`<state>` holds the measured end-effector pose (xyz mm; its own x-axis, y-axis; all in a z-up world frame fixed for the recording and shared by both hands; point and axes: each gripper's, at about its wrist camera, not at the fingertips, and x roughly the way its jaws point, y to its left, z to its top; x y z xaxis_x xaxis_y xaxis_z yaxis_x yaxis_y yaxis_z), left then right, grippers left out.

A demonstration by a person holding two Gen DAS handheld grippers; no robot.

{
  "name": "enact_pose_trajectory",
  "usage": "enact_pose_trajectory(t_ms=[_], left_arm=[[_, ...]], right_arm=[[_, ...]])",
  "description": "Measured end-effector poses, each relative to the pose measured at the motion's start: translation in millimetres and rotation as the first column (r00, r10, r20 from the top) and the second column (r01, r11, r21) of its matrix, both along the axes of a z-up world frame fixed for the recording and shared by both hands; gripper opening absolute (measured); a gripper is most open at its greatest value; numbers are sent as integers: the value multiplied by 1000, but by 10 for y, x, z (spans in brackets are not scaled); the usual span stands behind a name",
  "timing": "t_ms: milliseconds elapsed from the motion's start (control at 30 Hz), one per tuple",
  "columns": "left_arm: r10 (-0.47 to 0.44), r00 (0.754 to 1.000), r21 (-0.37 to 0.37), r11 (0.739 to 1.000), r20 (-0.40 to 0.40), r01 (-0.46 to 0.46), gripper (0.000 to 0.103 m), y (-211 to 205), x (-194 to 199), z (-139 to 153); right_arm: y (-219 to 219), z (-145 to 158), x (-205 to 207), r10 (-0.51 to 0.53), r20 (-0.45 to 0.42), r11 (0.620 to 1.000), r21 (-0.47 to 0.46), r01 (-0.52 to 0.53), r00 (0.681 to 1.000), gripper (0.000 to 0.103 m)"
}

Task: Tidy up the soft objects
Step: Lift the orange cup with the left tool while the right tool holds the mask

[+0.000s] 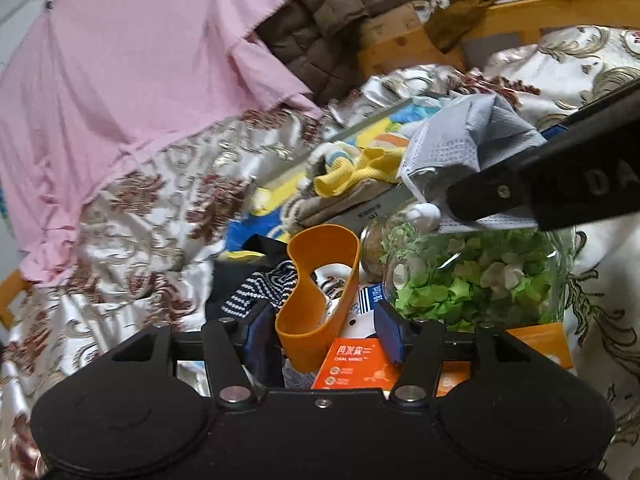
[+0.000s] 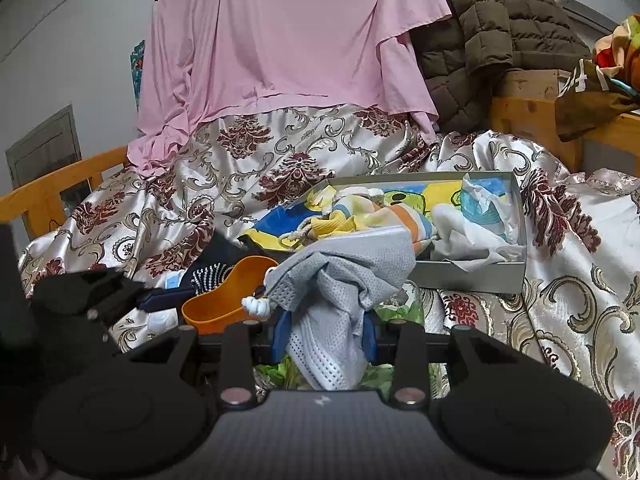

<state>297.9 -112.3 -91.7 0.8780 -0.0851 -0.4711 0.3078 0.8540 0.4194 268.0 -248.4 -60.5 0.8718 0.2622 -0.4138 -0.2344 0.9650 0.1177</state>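
A glossy damask bedspread [image 2: 560,320] covers the scene; a smooth pink sheet [image 2: 280,40] hangs far behind. The grey cardboard box [image 2: 472,276] holds soft knits. My right gripper [image 2: 325,332] clamps a grey mesh face mask [image 2: 344,280]. My left gripper [image 1: 326,330] stands half open around an orange rubber band [image 1: 316,280], pads not pressing. Near right: a glass jar [image 1: 480,276] of green scraps.

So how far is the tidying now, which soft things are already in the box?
Done: the box already holds a yellow cloth and white tissue. In hand: the right gripper is shut on a grey mask, not yet over the box. The left gripper is open around the orange band, not pressing it. Left: the band and the striped sock lie on the bedspread.
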Motion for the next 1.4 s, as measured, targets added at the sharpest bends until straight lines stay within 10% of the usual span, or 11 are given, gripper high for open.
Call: enact_pose_trajectory(t_ms=[467,900,1400], left_arm=[[-209,978,222,952,-25,209,45,-98,170,-30],[-218,976,313,928,18,201,63,-149,319,13],[-222,957,167,953,-187,254,36,-58,676,76]], right_arm=[[-21,-42,158,3,19,1000,23,-3,1000,40],[-26,-41,178,8,20,999,31,-8,1000,40],[-27,-43,180,6,20,999,32,-7,1000,40]])
